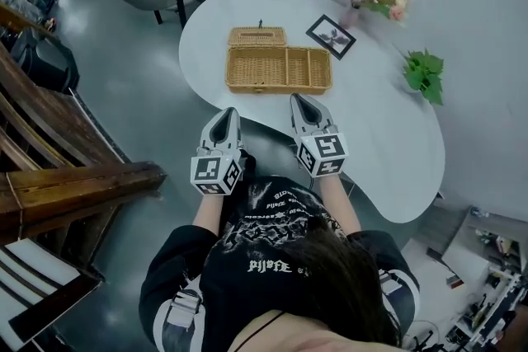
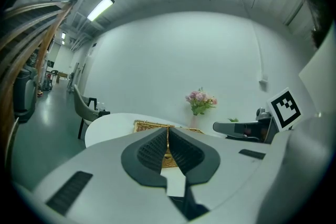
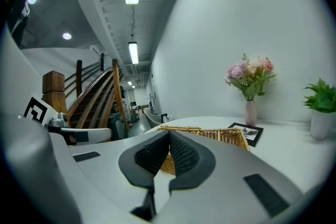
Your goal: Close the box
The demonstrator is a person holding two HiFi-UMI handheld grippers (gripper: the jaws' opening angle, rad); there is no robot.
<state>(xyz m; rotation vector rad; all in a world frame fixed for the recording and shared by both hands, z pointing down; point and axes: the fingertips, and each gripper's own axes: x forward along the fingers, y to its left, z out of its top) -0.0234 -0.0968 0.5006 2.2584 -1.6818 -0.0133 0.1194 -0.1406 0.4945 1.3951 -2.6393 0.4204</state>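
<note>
Nothing begun yet: the wicker box (image 1: 279,68) sits open on the bench (image 1: 379,119), its lid (image 1: 257,36) thrown back at twelve o'clock. At its six o'clock the left tool (image 1: 224,114) and right tool (image 1: 299,100) hover clear of it, jaws pressed together, empty.

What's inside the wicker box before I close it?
The wicker box stands open, lid flipped back; its compartments show only woven bottom. The strip just behind the near wall is hidden.

The person (image 1: 280,276) wears a black shirt (image 1: 247,239) with white lettering (image 1: 268,265) and white-striped sleeves (image 1: 177,313).
</note>
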